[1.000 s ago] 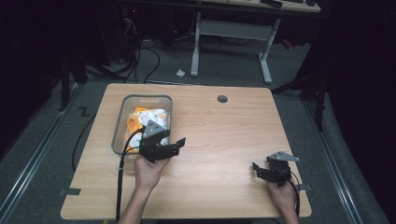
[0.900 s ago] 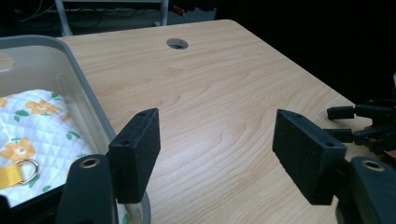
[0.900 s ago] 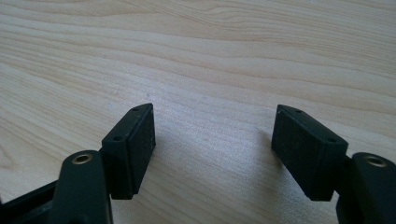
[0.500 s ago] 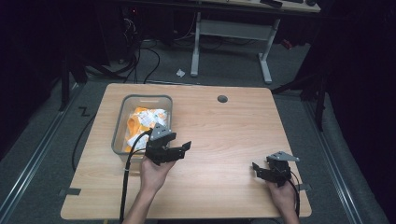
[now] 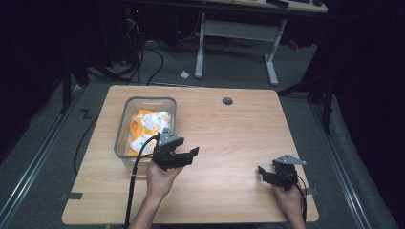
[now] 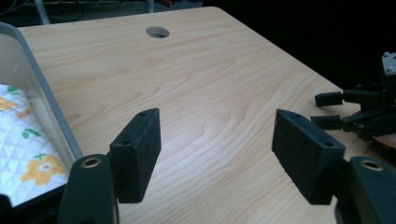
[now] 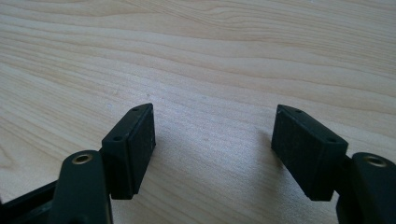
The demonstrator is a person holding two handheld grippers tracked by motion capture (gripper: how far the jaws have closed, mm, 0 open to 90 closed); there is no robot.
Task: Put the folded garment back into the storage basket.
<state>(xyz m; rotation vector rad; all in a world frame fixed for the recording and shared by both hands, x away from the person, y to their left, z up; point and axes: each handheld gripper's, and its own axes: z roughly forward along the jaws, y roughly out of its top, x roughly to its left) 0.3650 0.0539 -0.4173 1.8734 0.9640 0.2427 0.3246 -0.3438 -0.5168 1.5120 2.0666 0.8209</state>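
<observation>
A clear plastic bin [image 5: 125, 125] stands on the left part of the wooden table [image 5: 229, 129] and holds an orange and white patterned cloth [image 5: 148, 123]. My left gripper [image 5: 191, 156] hovers just right of the bin's near corner, jaws open and pointing right, nothing between them. In the left gripper view the open jaws [image 6: 217, 140] frame bare wood, with the bin wall [image 6: 44, 100] and cloth [image 6: 28, 149] at the left. My right gripper [image 5: 263, 172] rests low near the front right, open over bare wood [image 7: 212, 135].
A round cable hole [image 5: 227, 101] sits in the table near its far edge. The left gripper's cable [image 5: 131, 191] trails off the front edge. Beyond the table lie a dark floor, cables and another desk's legs [image 5: 272, 52].
My left gripper has shifted a little to the right, away from the bin, with its jaws still open. The right gripper has stayed where it was.
</observation>
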